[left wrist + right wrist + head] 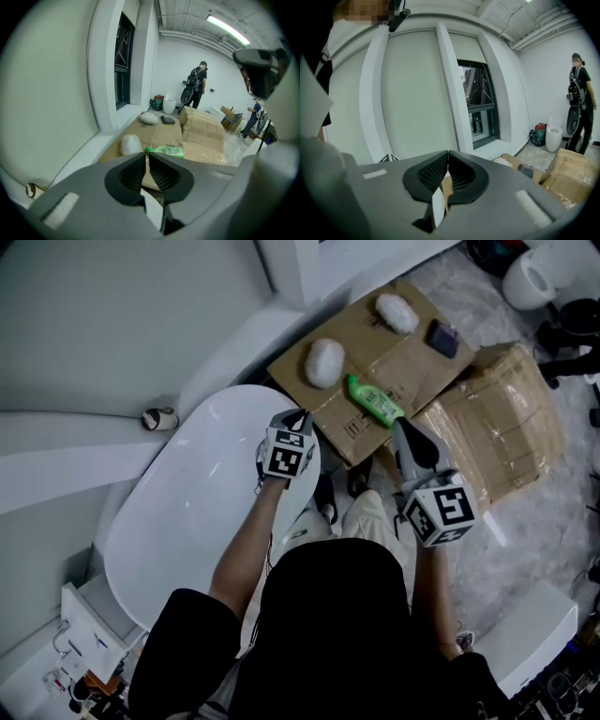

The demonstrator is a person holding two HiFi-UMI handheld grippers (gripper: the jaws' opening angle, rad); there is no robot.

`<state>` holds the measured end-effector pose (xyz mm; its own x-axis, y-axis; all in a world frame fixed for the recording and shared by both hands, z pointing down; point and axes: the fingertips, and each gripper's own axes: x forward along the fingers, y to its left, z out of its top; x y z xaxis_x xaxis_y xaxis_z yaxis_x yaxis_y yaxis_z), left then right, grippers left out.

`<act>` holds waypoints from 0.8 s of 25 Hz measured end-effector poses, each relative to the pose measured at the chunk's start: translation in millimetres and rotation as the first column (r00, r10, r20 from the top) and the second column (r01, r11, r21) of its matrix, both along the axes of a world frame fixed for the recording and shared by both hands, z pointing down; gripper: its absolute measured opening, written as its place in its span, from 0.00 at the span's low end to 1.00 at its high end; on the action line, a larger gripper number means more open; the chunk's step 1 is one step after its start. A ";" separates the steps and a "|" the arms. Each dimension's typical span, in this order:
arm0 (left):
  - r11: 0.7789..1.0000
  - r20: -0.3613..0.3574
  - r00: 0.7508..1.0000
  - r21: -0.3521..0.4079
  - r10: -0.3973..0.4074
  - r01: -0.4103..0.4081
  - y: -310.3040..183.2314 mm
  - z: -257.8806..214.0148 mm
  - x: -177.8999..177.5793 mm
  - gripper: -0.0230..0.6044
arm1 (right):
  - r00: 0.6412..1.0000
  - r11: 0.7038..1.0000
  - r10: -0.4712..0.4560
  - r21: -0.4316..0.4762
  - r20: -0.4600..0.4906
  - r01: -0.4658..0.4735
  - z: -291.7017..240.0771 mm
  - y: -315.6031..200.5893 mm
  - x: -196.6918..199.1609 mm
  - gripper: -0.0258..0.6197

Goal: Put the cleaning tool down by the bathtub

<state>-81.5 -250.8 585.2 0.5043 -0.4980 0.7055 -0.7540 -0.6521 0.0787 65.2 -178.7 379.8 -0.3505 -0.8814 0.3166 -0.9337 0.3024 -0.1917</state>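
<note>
Both grippers empty: left gripper (300, 418) jaws a sliver apart, right gripper (400, 427) jaws meeting at the tips. The likely cleaning tool, a white pad (325, 362), lies on cardboard (417, 357) beside the bathtub (202, 498), just ahead of the nearer left gripper

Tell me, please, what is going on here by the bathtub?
A person stands between the white bathtub and a flattened cardboard sheet, with a gripper in each hand. The left gripper and the right gripper are both shut and hold nothing. On the cardboard lie two white fluffy pads, a green bottle and a small dark item. Nothing is being handled right now.
</note>
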 end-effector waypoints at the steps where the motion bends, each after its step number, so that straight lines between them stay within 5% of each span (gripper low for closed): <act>1: 1.000 -0.001 1.000 0.010 0.003 -0.003 2.3 -5.4 -0.2 0.07 | 1.000 1.000 0.007 0.006 0.002 -0.007 -2.0 3.6 1.2 0.05; 20: 0.975 -0.087 0.992 0.195 -0.093 0.109 52.3 -114.4 11.5 0.03 | 0.999 0.991 -0.040 0.128 -0.013 0.041 -55.0 54.8 38.5 0.05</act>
